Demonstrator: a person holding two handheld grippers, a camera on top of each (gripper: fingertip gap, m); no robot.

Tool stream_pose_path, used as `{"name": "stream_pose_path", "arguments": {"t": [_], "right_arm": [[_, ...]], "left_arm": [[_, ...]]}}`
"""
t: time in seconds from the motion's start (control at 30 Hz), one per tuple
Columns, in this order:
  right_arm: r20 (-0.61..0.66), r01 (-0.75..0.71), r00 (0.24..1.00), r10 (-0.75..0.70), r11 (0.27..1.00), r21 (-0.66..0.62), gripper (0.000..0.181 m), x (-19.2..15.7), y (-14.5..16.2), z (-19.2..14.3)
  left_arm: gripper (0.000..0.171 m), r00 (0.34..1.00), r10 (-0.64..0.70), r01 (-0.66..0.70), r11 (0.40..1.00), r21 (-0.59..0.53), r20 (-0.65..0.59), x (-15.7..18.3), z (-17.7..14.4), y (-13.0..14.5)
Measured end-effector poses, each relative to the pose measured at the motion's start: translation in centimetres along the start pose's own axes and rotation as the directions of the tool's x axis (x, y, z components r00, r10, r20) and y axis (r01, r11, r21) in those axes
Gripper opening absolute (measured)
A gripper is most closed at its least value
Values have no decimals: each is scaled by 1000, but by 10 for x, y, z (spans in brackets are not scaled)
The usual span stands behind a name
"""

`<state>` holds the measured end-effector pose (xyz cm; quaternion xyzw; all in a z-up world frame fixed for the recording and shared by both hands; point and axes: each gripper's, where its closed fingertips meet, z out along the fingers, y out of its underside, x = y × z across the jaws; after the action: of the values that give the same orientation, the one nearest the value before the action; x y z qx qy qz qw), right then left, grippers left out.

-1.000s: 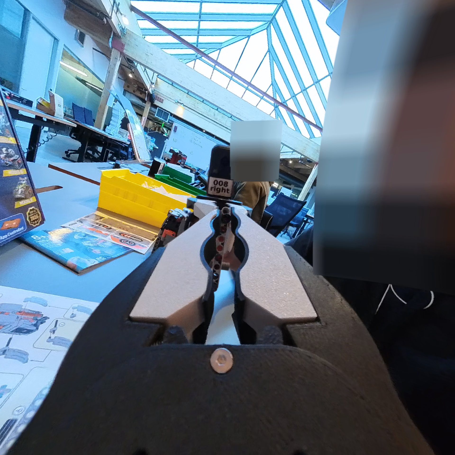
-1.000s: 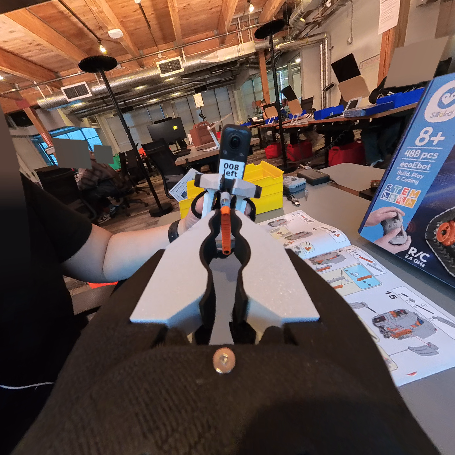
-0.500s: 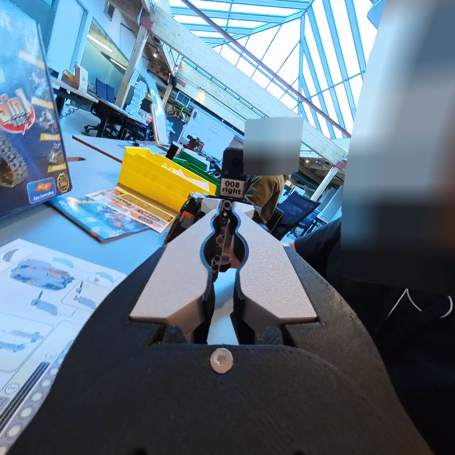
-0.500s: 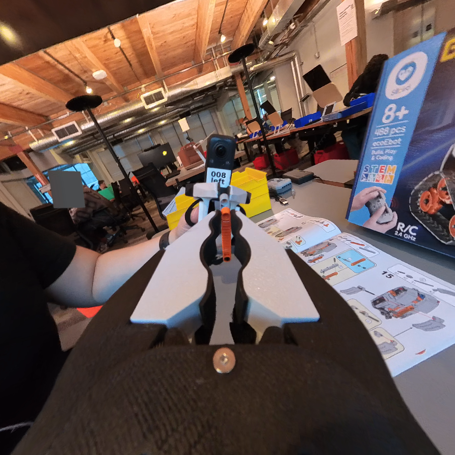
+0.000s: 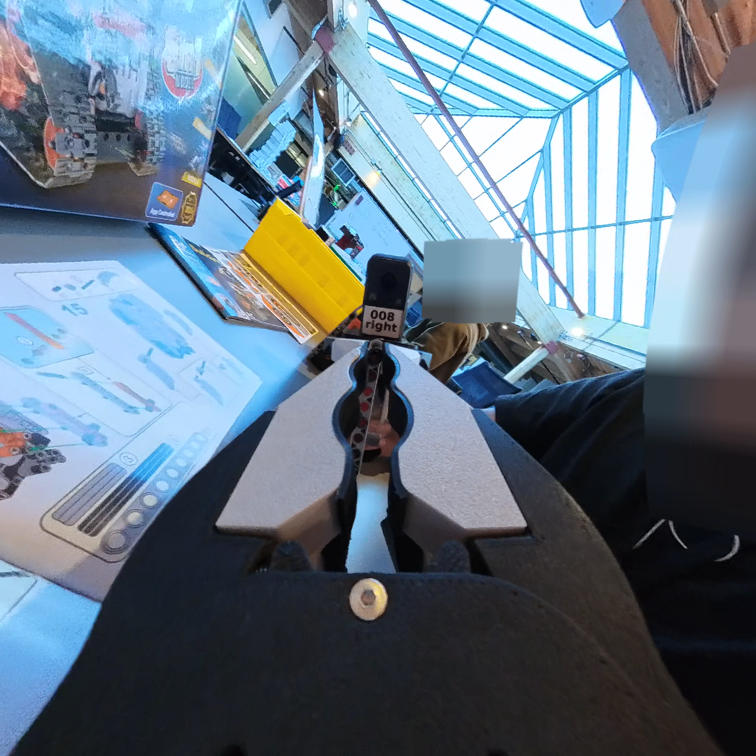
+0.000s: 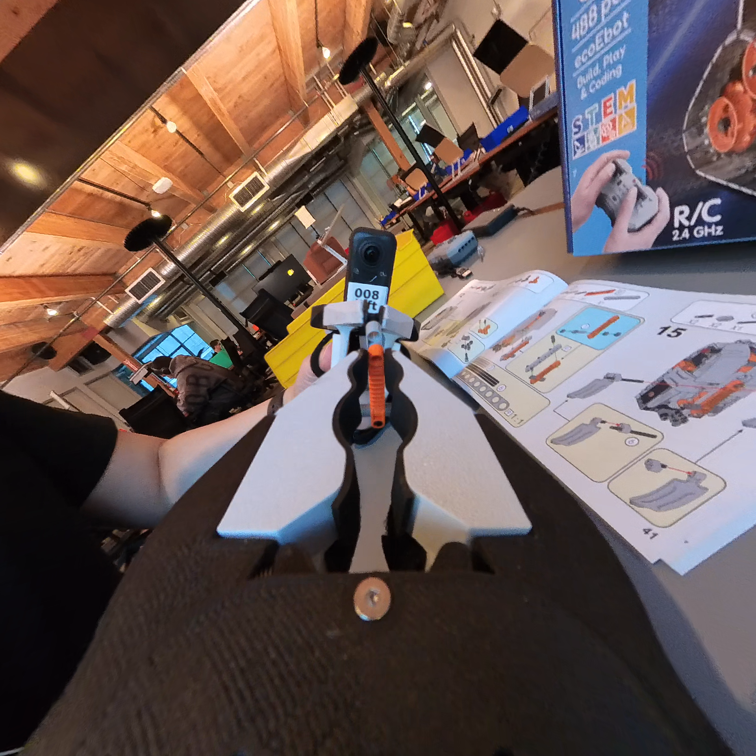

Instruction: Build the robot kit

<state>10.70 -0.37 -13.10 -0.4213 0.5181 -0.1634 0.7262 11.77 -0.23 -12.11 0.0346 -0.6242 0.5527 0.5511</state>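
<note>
Orange plastic, a short toy-brick beam (image 6: pixel 376 390), stands pinched between the tips of the right gripper (image 6: pixel 374 360), its lower end hanging in the round gap behind them. Facing it tip to tip, the left gripper (image 5: pixel 370 360) is clamped on a thin grey perforated beam (image 5: pixel 366 405) (red dots show through its holes). Both are raised above the grey table (image 6: pixel 695 613), beside the open instruction booklet (image 6: pixel 593 368). Farther off stand a yellow parts bin (image 6: pixel 405 282) and the blue kit box (image 6: pixel 654 122).
</note>
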Motion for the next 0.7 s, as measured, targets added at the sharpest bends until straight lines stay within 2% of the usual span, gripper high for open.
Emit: {"name": "stream_pose_path", "arguments": {"t": [0.13, 0.7], "right_arm": [[-17, -18, 1000, 17, 999, -43, 6, 3, 6, 3], [-42, -3, 999, 1, 998, -59, 6, 5, 9, 3]], "left_arm": [[3, 1000, 9, -9, 1000, 4, 22, -2, 0, 0], [4, 996, 57, -57, 998, -11, 72, -6, 0, 3]]}}
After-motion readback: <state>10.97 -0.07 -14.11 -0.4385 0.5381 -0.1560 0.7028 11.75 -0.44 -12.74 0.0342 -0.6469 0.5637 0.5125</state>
